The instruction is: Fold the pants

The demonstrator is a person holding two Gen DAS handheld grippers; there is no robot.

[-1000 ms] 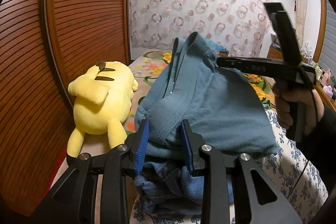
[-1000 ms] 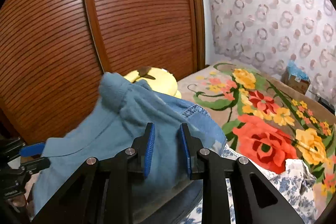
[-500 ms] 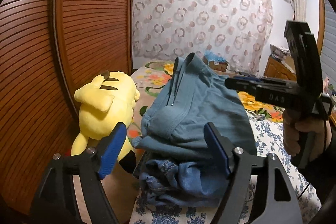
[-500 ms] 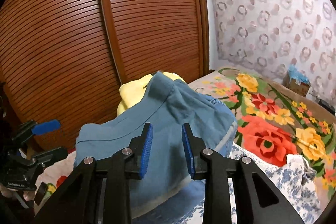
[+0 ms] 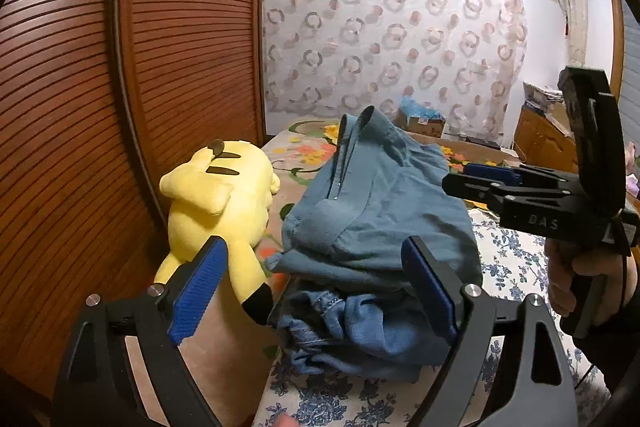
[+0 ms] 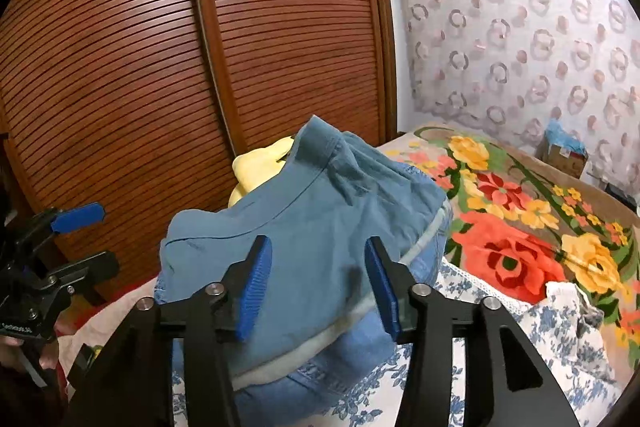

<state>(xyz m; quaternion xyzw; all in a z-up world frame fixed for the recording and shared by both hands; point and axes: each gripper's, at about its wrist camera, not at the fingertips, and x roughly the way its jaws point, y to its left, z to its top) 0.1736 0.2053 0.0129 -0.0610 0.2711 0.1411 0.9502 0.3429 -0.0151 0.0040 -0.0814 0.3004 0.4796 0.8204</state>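
Teal-blue pants (image 5: 384,211) lie folded on top of a pile of denim clothes (image 5: 360,331) on the bed. They also show in the right wrist view (image 6: 320,227). My left gripper (image 5: 316,291) is open and empty, pulled back just short of the pile. My right gripper (image 6: 318,287) is open and empty, its blue pads (image 6: 256,283) apart over the near edge of the pants. In the left wrist view the right gripper (image 5: 492,179) sits at the pile's right side.
A yellow plush toy (image 5: 220,203) lies left of the pile against a slatted wooden wardrobe (image 5: 120,107). The bed has a blue-flowered sheet (image 5: 512,267) and a bright floral blanket (image 6: 520,227). A cardboard box (image 6: 564,155) stands by the curtain.
Both grippers let go of the pants and opened, the left first, then the right. Both drew back a little and the pants settled onto the pile.
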